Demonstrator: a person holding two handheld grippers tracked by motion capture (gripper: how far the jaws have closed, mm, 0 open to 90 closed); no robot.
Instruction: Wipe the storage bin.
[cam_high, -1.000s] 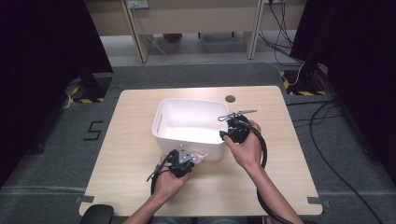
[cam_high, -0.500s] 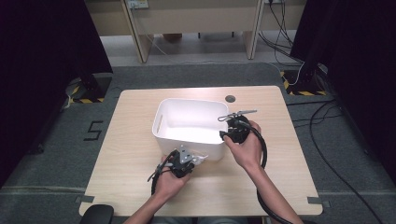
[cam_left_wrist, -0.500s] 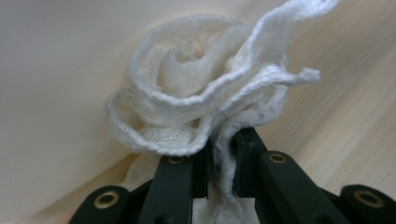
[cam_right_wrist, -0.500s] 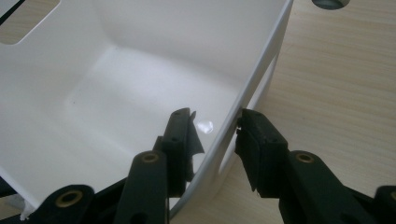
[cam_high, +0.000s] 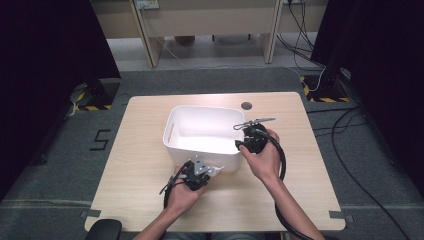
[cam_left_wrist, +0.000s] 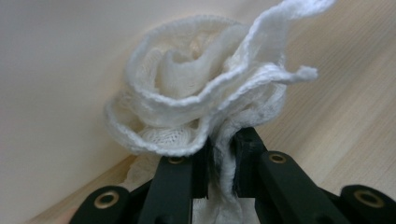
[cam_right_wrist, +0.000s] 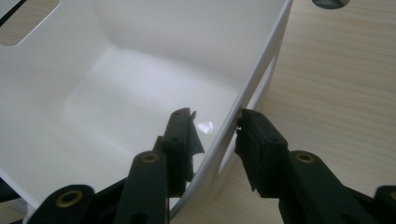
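The left gripper (cam_left_wrist: 219, 158) pinches a crumpled white gauze cloth (cam_left_wrist: 201, 98) tight between its jaws, just outside the near wall of the white rectangular plastic bin (cam_high: 172, 132) on the pale wooden table (cam_high: 135, 165). The right gripper (cam_right_wrist: 217, 135) straddles the bin's right wall (one jaw inside, one outside), the outer pad touching it.

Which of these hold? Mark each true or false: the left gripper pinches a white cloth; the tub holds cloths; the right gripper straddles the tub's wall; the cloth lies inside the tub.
1. The left gripper pinches a white cloth. True.
2. The white tub holds cloths. False: its inside looks empty.
3. The right gripper straddles the tub's wall. True.
4. The cloth lies inside the tub. False: it is outside, against the near wall, above the table.
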